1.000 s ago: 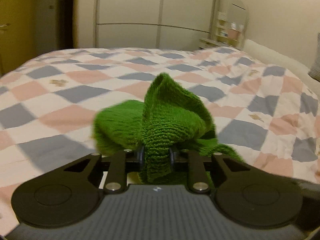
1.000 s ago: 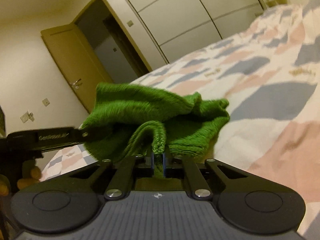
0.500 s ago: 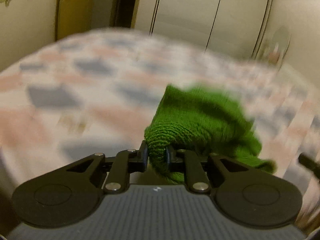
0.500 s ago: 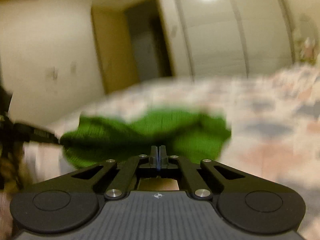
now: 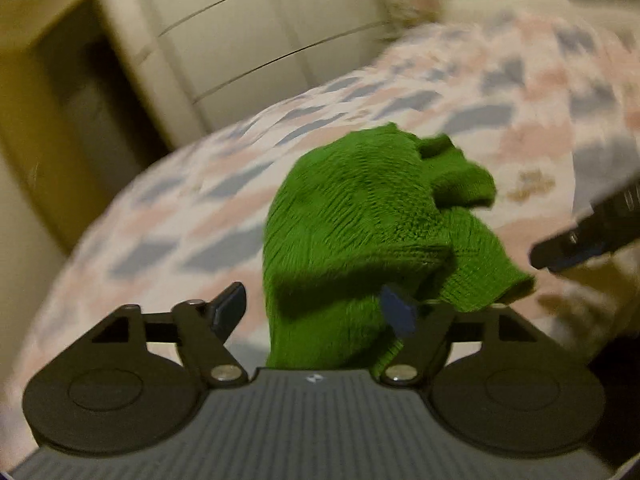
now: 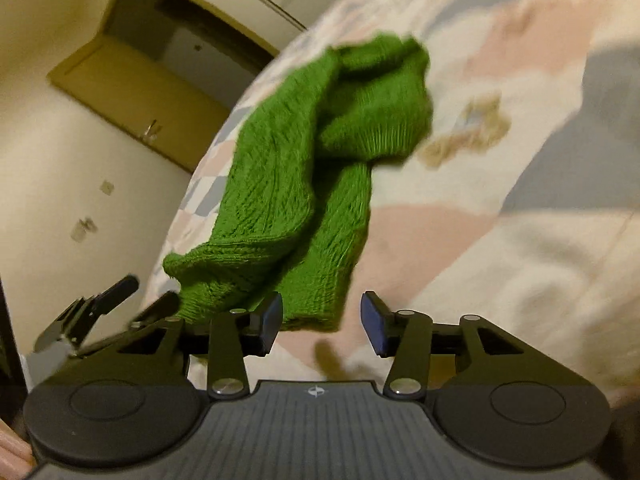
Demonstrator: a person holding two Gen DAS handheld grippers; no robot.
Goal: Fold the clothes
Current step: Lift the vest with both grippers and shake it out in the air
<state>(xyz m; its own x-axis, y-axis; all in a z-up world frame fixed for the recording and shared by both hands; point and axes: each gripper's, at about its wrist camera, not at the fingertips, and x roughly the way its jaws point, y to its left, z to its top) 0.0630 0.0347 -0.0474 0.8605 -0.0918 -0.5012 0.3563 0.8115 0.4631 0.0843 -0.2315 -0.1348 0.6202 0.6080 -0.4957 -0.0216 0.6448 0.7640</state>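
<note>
Now both grippers stand spread and empty: the left gripper [image 5: 316,312] is nearer the green knit [image 5: 360,232], which stretches away from the right gripper [image 6: 322,322].

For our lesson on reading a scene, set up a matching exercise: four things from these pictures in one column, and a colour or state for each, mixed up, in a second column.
Things:
1. left hand-held gripper
2. knitted garment
3. bed cover
4. door

Colour or state:
A. yellowish brown, with a metal handle
B. jaws spread wide, cloth lying loose between them
C. green, bunched up
D. pink, grey and white check

Pairs: 1-B, 2-C, 3-D, 4-A
</note>
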